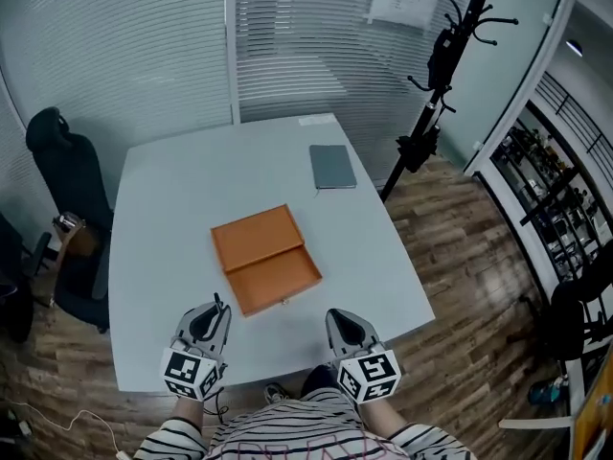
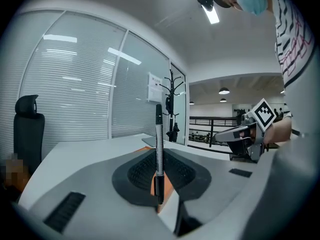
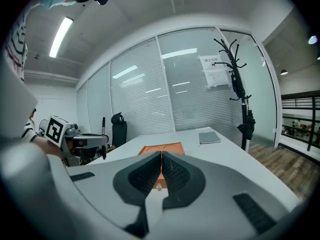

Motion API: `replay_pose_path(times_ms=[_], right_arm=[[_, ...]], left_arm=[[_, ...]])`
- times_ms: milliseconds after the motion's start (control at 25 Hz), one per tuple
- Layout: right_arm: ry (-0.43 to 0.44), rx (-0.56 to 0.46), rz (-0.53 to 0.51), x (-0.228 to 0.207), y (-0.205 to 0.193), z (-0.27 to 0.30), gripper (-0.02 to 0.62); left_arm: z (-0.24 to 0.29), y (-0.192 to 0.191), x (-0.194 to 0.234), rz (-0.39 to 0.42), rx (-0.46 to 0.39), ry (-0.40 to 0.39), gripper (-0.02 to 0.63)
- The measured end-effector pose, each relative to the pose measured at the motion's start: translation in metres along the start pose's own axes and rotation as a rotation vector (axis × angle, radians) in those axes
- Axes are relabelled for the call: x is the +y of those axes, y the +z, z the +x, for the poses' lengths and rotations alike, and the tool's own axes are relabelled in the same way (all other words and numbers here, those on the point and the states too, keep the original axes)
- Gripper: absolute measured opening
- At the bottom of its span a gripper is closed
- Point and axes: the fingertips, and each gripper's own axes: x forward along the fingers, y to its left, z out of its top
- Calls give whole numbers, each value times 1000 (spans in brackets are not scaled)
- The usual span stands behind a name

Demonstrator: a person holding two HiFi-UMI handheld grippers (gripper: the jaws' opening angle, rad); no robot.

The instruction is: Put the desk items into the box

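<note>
Our left gripper (image 1: 210, 321) is clamped on a black pen (image 2: 159, 149), which stands upright between its jaws. Our right gripper (image 1: 348, 327), near it on the right, has its jaws pressed together with nothing between them. Just ahead of both grippers, the orange box (image 1: 265, 259) lies open on the white tabletop (image 1: 163, 209). Well beyond the box, ahead of the right gripper, a grey notebook (image 1: 331, 166) lies flat.

An orange box (image 1: 265, 258) lay open in the middle of the table, its lid folded flat behind it and turned at a slant. A slim black and grey pen (image 2: 159, 154) stood upright, clamped in the left gripper (image 2: 159, 184). A closed grey notebook (image 1: 331, 166) lay flat near the far edge, well apart from the box.
</note>
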Motion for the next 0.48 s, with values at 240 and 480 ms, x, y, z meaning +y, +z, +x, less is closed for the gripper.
replay_pose_path(times_ms=[240,480], right_arm=[[-15,8,12,-12,-2,0,26],[0,10,6,-28,6,12,26]], left_arm=[[30,0,-2,18,17,-36,60],[59,3,-4,29,37,-45,60]])
